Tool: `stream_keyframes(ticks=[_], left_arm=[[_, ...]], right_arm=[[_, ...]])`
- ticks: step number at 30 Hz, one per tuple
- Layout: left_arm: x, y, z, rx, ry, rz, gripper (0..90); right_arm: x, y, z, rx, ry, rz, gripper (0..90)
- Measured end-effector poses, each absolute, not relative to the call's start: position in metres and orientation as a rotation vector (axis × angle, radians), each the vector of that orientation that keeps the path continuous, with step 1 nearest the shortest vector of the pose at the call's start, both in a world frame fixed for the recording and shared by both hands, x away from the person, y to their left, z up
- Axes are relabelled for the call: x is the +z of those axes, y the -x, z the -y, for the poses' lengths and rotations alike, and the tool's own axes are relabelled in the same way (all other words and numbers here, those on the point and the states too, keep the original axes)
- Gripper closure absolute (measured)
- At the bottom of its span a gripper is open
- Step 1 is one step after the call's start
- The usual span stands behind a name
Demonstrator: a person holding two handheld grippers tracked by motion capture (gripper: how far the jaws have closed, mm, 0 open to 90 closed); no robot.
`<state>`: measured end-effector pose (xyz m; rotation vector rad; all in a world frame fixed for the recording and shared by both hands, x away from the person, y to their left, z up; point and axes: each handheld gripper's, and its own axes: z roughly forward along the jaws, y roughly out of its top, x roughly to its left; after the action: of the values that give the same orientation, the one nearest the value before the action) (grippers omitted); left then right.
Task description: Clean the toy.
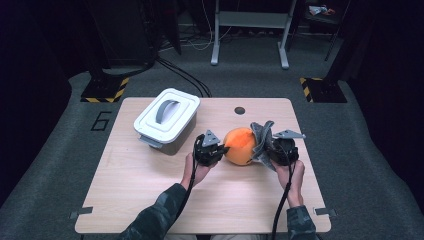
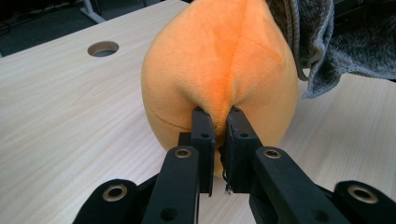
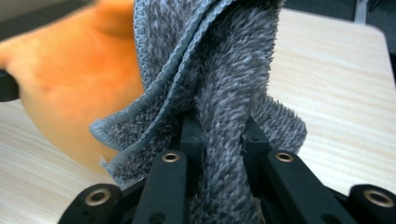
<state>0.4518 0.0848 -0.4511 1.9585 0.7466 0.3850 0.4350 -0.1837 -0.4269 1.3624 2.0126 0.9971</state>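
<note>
The one piece of writing that can be read is a large dark "6" [image 1: 102, 121] marked on the grey floor [image 1: 350, 165] at the left of the high view, just off the table's left edge.

In the centre of that view, an orange plush ball [image 1: 240, 146] sits between the two grippers, over the right middle of the light wooden table [image 1: 150, 200]. The left gripper [image 1: 223, 148] meets it from the left. In the left gripper view its fingers [image 2: 202, 135] are pinched together on a fold of the orange fabric [image 2: 219, 70] at the near side of the ball, low in the middle of the frame, with only a thin pleat of plush between them.

The right gripper [image 1: 267, 149] comes in from the right of the ball in the high view. In the right gripper view its fingers [image 3: 254, 144] are clamped on a grey fluffy cloth [image 3: 224, 93] that rises up the middle of the frame, its stitched hem folding to the left, where the cloth lies against the ball [image 3: 79, 84] in the upper left.

In the high view, a white lidded box [image 1: 167, 119] with a grey handle stands well apart at the upper left of the table, and a small round hole [image 1: 240, 110] lies in the tabletop just above the ball. Black cables trail from both grippers toward the bottom edge, along the person's camouflage-patterned sleeves [image 1: 160, 215].
</note>
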Motion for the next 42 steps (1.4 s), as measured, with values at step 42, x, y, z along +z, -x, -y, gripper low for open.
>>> stream_keyframes(ticks=[42], left_arm=[[-0.441, -0.453, -0.062, 0.401, -2.029, -0.617, 83.9]], right_arm=[[-0.405, -0.435, 0.162, 1.000, -1.289, -2.032, 76.6]])
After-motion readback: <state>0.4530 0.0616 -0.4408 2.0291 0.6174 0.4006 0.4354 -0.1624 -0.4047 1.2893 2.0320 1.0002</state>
